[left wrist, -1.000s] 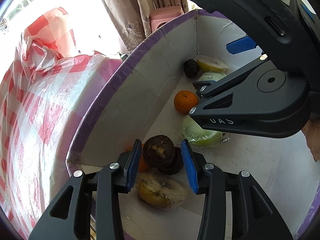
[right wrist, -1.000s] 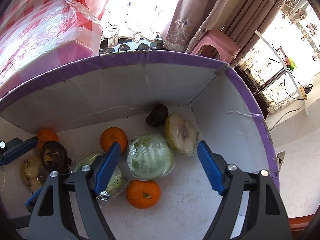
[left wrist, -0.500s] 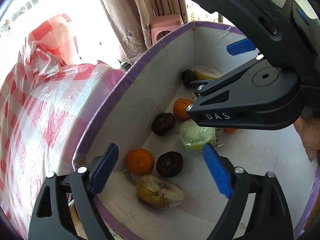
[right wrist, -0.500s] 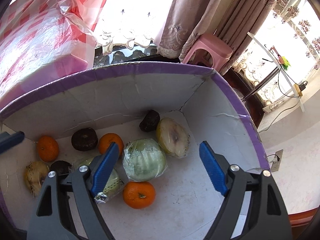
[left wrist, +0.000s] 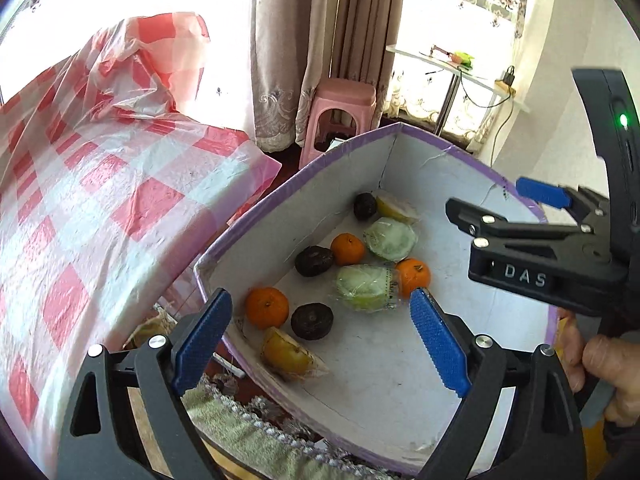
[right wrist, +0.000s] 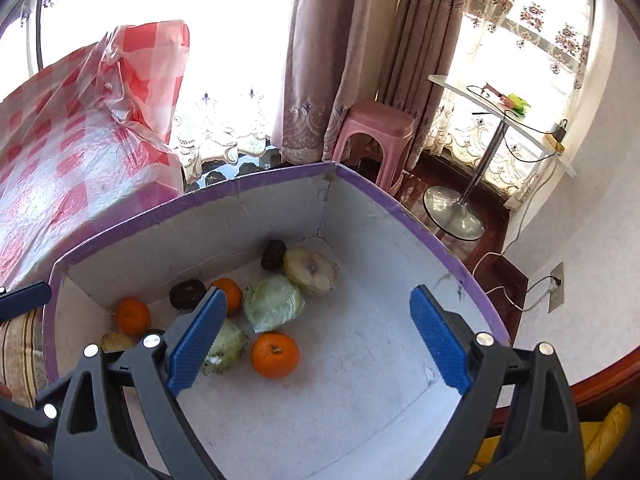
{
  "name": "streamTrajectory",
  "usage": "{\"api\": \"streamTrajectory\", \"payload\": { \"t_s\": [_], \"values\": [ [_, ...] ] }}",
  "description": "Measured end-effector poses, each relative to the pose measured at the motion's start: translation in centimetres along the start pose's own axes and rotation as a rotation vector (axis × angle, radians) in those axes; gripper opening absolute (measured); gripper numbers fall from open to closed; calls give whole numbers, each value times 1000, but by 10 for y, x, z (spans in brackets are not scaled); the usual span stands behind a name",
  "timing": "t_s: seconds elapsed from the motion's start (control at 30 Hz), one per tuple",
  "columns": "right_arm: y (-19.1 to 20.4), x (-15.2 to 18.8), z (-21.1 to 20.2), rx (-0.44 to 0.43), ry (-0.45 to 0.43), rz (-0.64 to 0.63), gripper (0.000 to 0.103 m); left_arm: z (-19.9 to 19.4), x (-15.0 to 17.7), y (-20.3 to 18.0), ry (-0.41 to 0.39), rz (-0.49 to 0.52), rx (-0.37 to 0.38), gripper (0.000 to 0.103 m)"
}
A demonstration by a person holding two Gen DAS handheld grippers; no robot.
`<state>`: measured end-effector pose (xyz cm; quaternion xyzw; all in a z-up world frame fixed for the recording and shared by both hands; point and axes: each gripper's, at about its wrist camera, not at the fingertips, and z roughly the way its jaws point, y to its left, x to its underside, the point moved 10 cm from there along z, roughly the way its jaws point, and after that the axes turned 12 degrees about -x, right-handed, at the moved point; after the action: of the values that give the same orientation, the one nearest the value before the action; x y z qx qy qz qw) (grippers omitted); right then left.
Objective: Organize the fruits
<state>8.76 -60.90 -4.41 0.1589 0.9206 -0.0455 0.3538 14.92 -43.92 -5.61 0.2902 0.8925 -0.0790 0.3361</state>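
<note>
A white box with a purple rim (left wrist: pixel 304 168) (right wrist: pixel 400 204) holds several fruits: oranges (left wrist: pixel 267 307) (right wrist: pixel 275 354), dark round fruits (left wrist: pixel 312 321) (right wrist: pixel 188 294), wrapped green fruits (left wrist: pixel 366 287) (right wrist: pixel 274 307) and yellowish fruit pieces (left wrist: pixel 286 350) (right wrist: pixel 310 270). My left gripper (left wrist: pixel 320 344) is open and empty, raised above the box's near left corner. My right gripper (right wrist: pixel 316 342) is open and empty above the box; it also shows at the right of the left wrist view (left wrist: pixel 536 232).
A table with a red-and-white checked plastic cover (left wrist: pixel 80 184) (right wrist: pixel 60 140) stands left of the box. A pink stool (left wrist: pixel 344 100) (right wrist: pixel 380 128), curtains and a glass side table (right wrist: pixel 500 112) stand behind. A fringed green cloth (left wrist: pixel 248 440) lies under the box's near edge.
My left gripper opened, let go of a dark round fruit into the box, and pulled up and back. My right gripper also rose away from the fruits, staying open.
</note>
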Motion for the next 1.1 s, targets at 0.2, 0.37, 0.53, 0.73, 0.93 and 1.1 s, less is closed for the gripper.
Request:
{"api": "streamTrajectory", "payload": {
  "t_s": [0.2,0.37,0.53,0.73,0.93,1.1],
  "values": [
    [6,48,-32,20,6,35,93,-27,22,-20,-13,-9,76,88],
    [6,59,-40,18,-13,68,93,-26,27,-20,-21,-3,37,88],
    [3,57,-36,27,-13,64,93,-24,26,-20,-15,-11,58,88],
    [2,58,-30,26,-5,74,93,-24,27,-21,-32,37,-21,88],
    [3,58,-30,27,-7,72,93,-25,28,-21,-27,13,32,88],
    [2,58,-30,31,-7,73,93,-23,30,-24,-20,34,17,89]
  ]
}}
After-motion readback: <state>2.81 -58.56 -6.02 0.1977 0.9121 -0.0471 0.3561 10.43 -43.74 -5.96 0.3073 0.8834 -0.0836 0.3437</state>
